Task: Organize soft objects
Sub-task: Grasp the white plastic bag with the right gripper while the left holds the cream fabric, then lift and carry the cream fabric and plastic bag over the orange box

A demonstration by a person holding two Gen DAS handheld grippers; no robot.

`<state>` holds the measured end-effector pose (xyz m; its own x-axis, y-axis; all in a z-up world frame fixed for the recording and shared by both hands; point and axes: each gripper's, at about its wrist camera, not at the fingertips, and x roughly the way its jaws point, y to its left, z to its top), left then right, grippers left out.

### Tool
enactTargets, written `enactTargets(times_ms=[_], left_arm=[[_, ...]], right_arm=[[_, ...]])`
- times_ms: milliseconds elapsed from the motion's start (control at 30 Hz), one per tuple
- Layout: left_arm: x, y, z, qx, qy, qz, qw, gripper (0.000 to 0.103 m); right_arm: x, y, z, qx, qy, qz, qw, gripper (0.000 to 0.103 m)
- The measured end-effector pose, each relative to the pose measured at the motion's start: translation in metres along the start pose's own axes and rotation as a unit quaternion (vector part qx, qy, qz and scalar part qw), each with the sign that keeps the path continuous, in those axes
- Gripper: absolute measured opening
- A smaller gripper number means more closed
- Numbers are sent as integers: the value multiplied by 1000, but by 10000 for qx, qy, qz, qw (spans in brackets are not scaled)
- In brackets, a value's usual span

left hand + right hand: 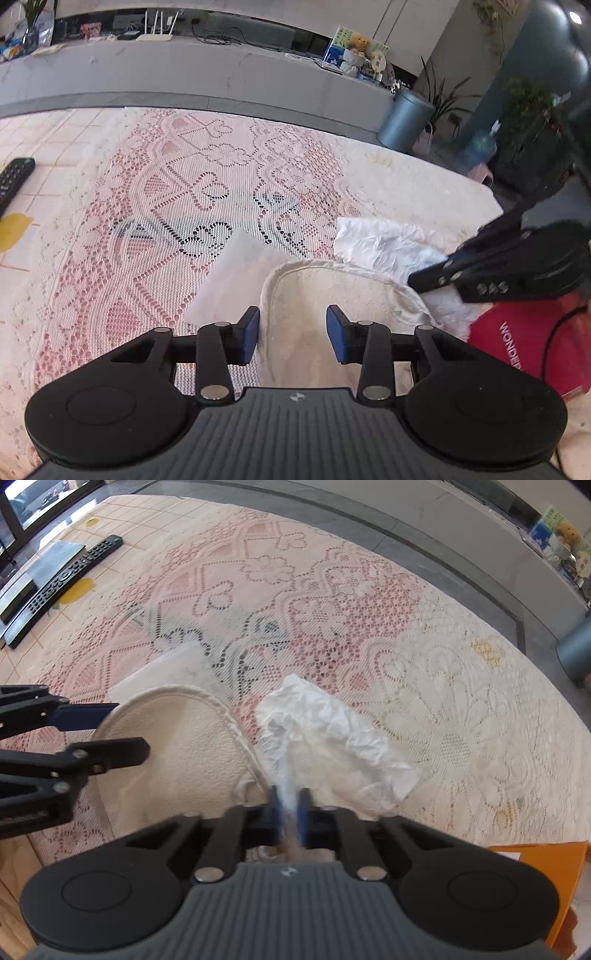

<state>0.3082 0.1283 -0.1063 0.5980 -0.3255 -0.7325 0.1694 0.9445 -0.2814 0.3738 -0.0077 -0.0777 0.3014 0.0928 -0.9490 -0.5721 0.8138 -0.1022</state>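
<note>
1. Left wrist view: left claw (292, 334), jaws apart, hovers over the cream fabric piece (332, 314) on the table (110, 258).
2. Right claw (288, 812), jaws clamped on the crumpled white plastic bag (332, 734).
3. Step in hand, likely: relocating the bag. Next move requires a steady lift.

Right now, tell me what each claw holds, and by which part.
The right claw pinches the crumpled white plastic bag by its near, bunched end. The left claw is open above the cream fabric piece, holding nothing.
</note>
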Motion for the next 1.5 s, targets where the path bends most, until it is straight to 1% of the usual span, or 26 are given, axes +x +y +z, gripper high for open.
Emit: enactTargets(times_ms=[33, 67, 167, 233, 267, 300, 367, 467, 533, 600, 667, 700, 733, 767, 833, 867, 900, 933, 967, 1000, 1033, 1067, 1133, 1200, 1267, 1500], left_arm=[[-2, -2, 1, 64, -72, 45, 9999, 14], [-6, -5, 2, 124, -185, 108, 9997, 8], [-21, -10, 5, 308, -721, 255, 9966, 6], [-25, -11, 6, 344, -888, 274, 9951, 6], [-25, -11, 6, 327, -904, 254, 9950, 6], [-25, -11, 7, 320, -887, 253, 9952, 6], [-23, -11, 6, 324, -888, 279, 9951, 5], [-24, -12, 7, 355, -975, 187, 9944, 5], [-26, -14, 7, 430, -1027, 149, 9937, 5], [-25, -15, 7, 469, -1023, 94, 9936, 5], [-22, -14, 7, 428, -923, 60, 9948, 5], [-19, -13, 7, 382, -827, 11, 9958, 6], [-16, -10, 6, 295, -740, -52, 9968, 11], [-14, -8, 6, 194, -674, -100, 9975, 16], [-9, -4, 5, 61, -492, -222, 9985, 52], [-6, -3, 4, -5, -410, -254, 9988, 56], [-4, -3, 3, -25, -323, -249, 9992, 56], [-3, -3, 2, 2, -271, -227, 9994, 55], [-3, -3, 2, 24, -267, -204, 9994, 54], [-3, -3, 2, 31, -255, -211, 9994, 48], [-2, -3, 2, 37, -219, -224, 9995, 35], [-2, -4, 2, 75, -194, -204, 9996, 27], [-4, -8, 1, 243, -264, -45, 9993, 6], [-12, -12, 1, 373, -528, 64, 9979, 6], [-24, -13, 2, 345, -837, -41, 9959, 5], [-66, -14, 6, -135, -1707, -406, 9844, 5]], right_arm=[[-4, -2, 2, -20, -20, 47, 10000, 2], [-8, -4, 4, -35, -34, 84, 10000, 2], [-14, -6, 13, -360, -108, -90, 9993, 3], [-11, -9, 20, -630, -94, -133, 9979, 9], [-8, -11, 24, -767, -16, -34, 9971, 21], [-4, -13, 27, -897, 92, 42, 9959, 48], [2, -11, 30, -1285, 161, 56, 9916, 73], [14, -6, 34, -2042, 351, 39, 9783, 77], [23, -5, 38, -2410, 573, 114, 9688, 82], [34, -7, 42, -2591, 821, 238, 9620, 85], [43, -10, 46, -2610, 948, 328, 9601, 87], [46, -13, 48, -2541, 998, 412, 9611, 86], [50, -15, 49, -2444, 1066, 519, 9624, 82], [53, -17, 50, -2334, 1145, 648, 9634, 74], [57, -21, 50, -2118, 1207, 832, 9663, 63], [58, -23, 48, -2047, 1220, 914, 9669, 55], [58, -24, 46, -1988, 1197, 955, 9680, 51], [57, -26, 44, -1934, 1161, 992, 9692, 47], [55, -28, 42, -1876, 1135, 1038, 9701, 39], [52, -30, 40, -1823, 1096, 1054, 9714, 26], [49, -33, 37, -1763, 1058, 1039, 9731, 20], [47, -35, 35, -1692, 1021, 1045, 9747, 18], [40, -37, 28, -1635, 947, 1007, 9768, 15], [31, -36, 20, -1631, 821, 886, 9792, 13], [19, -35, 15, -1555, 623, 773, 9828, 13], [-46, -39, 8, -987, -247, 189, 9946, 13]])
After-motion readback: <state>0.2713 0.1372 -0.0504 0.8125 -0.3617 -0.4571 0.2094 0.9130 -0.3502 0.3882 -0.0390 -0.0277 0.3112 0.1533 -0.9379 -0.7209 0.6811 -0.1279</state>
